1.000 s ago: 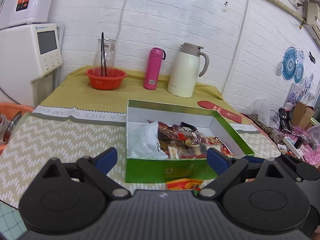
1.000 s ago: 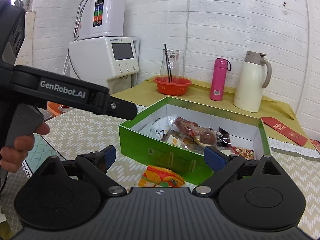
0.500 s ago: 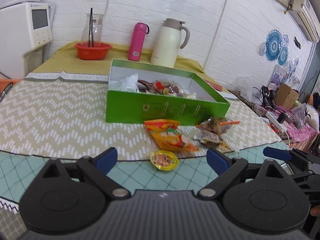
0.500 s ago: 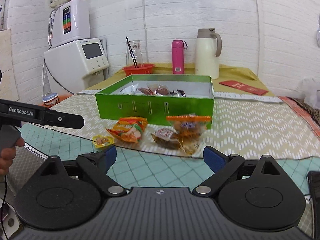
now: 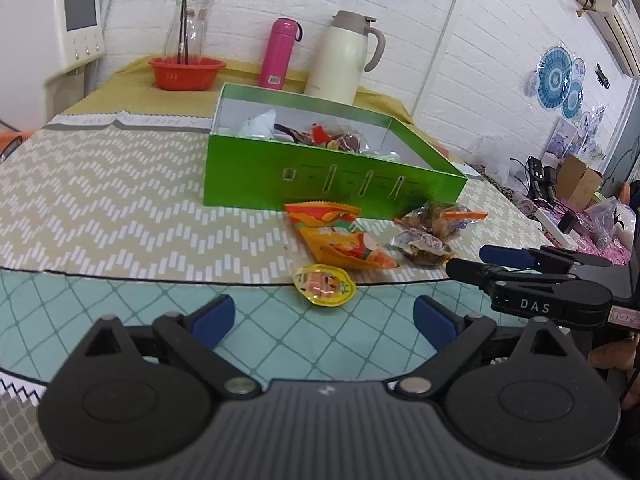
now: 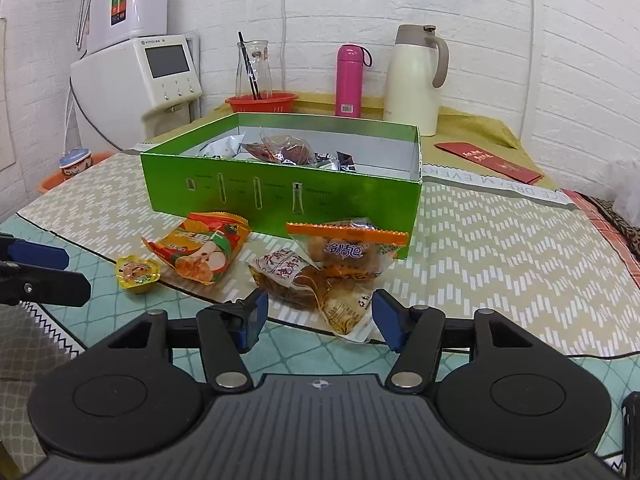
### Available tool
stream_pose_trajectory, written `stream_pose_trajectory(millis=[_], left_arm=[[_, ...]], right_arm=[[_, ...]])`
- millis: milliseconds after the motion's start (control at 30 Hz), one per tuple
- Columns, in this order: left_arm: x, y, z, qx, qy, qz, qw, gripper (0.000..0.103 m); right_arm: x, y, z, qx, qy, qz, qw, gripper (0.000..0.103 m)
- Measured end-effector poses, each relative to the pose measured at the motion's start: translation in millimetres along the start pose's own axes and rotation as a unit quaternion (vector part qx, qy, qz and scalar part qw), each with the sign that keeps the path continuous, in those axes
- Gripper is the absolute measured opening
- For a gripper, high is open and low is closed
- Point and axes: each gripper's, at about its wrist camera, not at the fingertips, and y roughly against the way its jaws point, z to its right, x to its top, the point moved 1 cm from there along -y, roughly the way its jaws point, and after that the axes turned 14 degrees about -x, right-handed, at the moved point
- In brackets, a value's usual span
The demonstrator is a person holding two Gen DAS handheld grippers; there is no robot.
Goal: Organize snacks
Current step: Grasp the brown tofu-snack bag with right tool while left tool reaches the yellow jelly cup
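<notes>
An open green box (image 5: 332, 184) (image 6: 280, 192) with several snacks inside sits on the zigzag mat. In front of it lie an orange snack bag (image 5: 340, 240) (image 6: 204, 252), a yellow jelly cup (image 5: 324, 284) (image 6: 138, 274) and two clear packets of brown snacks (image 5: 424, 246) (image 6: 348, 252). My left gripper (image 5: 323, 320) is open just short of the jelly cup, with nothing between its fingers. My right gripper (image 6: 320, 320) is closing. The near end of the front clear packet (image 6: 296, 280) lies between its pads, which do not touch it.
Behind the box stand a pink bottle (image 5: 278, 54), a cream jug (image 5: 346, 58) and a red basin (image 5: 186, 72) holding a glass carafe. A white appliance (image 6: 156, 76) is at the back left. A red envelope (image 6: 488, 162) lies at the right. Clutter fills the room's right side.
Both grippers have dropped and drawn back from the box, so the snacks in front of it came into view. The right gripper's pads now stand closer together, around the clear packet's end.
</notes>
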Motion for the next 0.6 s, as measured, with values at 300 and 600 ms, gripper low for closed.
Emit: stream_pose_trajectory(millis=[300,600], left_arm=[[6.4,-12.6,-2.9,0.001,-0.014,-0.006,0.9999,0.094],[1.6,-16.5,-8.2,-0.003,-0.001,-0.014,0.9999,0.094]], right_arm=[[-2.6,-11.2,-12.2,-0.01,0.039,-0.02,0.999,0.024],[-26.3,36.7,-44.2,0.053,0.06,-0.01,0.997,0.019]])
